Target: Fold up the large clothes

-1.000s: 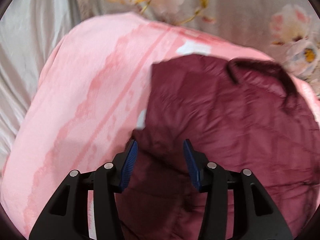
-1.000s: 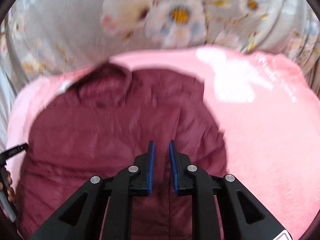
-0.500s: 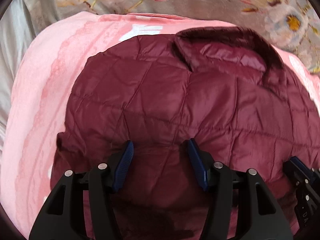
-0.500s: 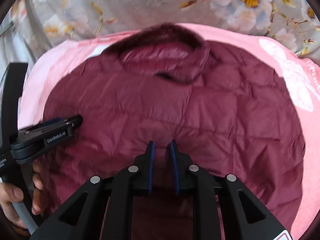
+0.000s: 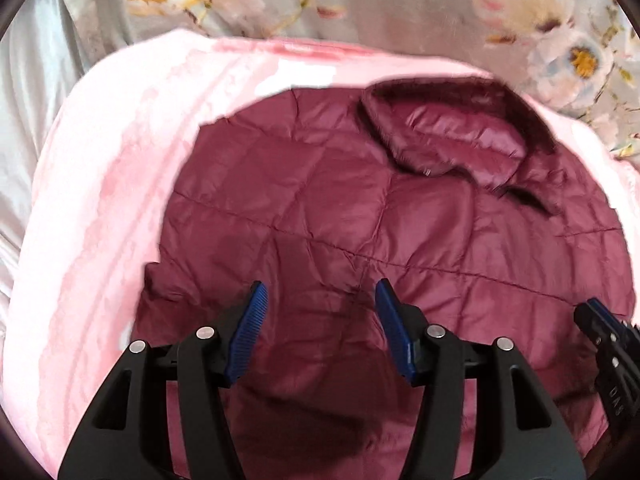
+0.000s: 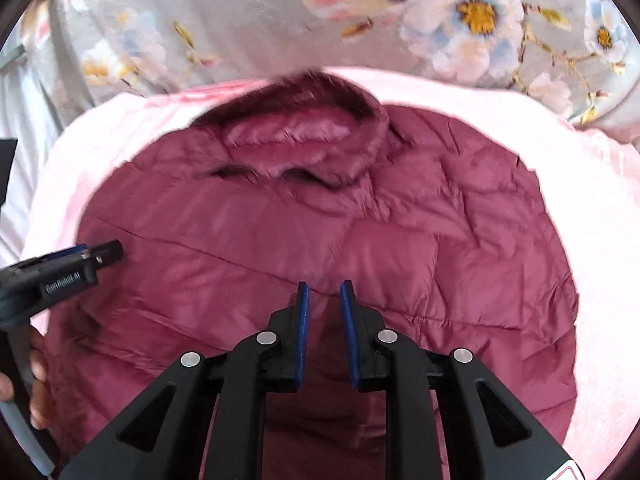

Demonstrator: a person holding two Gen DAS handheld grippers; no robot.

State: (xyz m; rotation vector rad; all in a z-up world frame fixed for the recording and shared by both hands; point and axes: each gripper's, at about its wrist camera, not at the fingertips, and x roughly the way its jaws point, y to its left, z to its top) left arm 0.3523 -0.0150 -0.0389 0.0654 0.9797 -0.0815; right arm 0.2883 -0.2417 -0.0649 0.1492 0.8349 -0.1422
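Since a second ago both views have swung onto the maroon quilted jacket [image 5: 392, 240], now folded compactly, collar at upper centre, on a pink blanket [image 5: 100, 208]. Left gripper [image 5: 318, 332] spread, right gripper [image 6: 323, 332] narrowly parted, both empty. Folding looks nearly finished.

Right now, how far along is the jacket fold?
Done: the maroon quilted jacket lies on the pink blanket as a compact bundle, collar at the far end. In hand: nothing; left gripper open, right gripper narrowly apart, both empty above it. Left: any further folds, if needed.
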